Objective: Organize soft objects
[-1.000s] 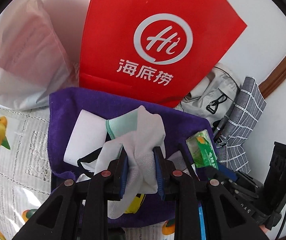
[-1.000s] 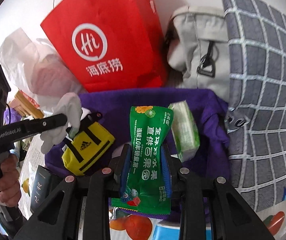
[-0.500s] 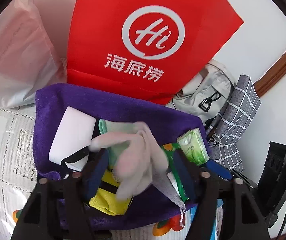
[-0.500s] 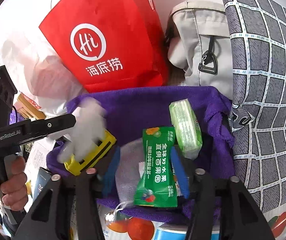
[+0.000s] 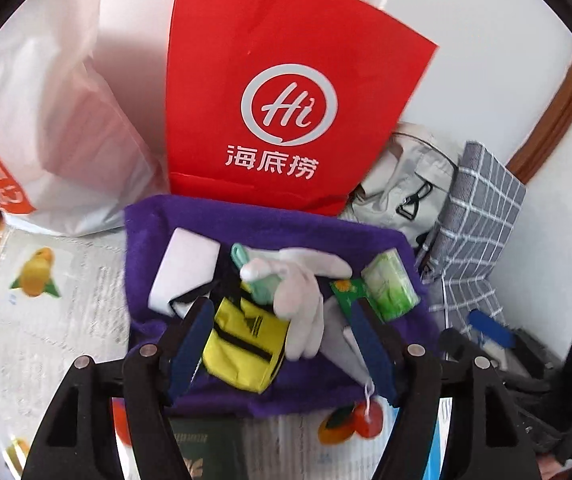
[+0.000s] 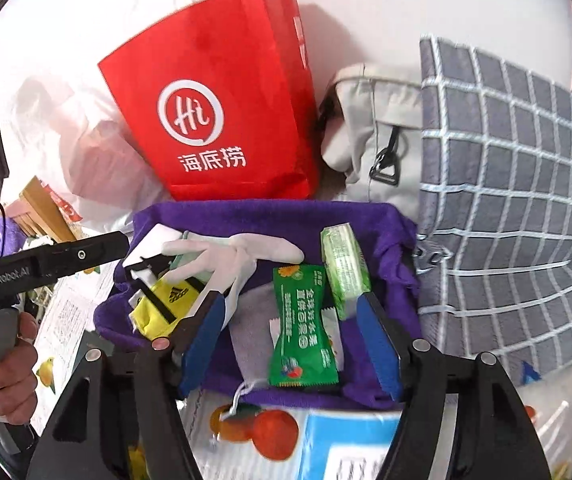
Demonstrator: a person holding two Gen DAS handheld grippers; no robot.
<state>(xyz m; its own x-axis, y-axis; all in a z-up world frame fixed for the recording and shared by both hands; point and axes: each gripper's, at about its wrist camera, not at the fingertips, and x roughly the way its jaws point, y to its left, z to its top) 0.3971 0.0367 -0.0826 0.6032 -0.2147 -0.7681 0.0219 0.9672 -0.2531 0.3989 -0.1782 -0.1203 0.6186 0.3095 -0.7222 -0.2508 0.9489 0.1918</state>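
we see only the inner halves of our left gripper (image 5: 278, 344) and right gripper (image 6: 290, 344), their black arms cut off by the lower edge of each view; the purple cloth bin (image 5: 246, 216) hides its own floor under what lies in it, and the white flat packet (image 5: 184, 276) at its left end is partly covered by a black strap; the print on the green snack packet (image 6: 304, 328) is too small for us to read, and in the left view most of it sits behind a blue pad (image 5: 370, 344); the white glove (image 5: 302, 300) lies inside the bin, draped over the yellow pouch (image 5: 242, 344), ahead of and between the left gripper's spread pads but touching neither; its jaws are opening and grasp nothing; the glove's long axis runs slantwise in the left view, its fingers toward the lower right there, while a pale green cuff (image 5: 254, 276) lies at its upper left; the snack packet lies flat on the bin floor between the right gripper's pads, clear of both; those jaws are opening too, released; its long axis runs away from us, nearly along the gripper's pointing line; the light green tissue pack (image 6: 344, 268) lies just beside it on the right, tilted the same way; behind the bin stands a red paper bag (image 6: 222, 120).
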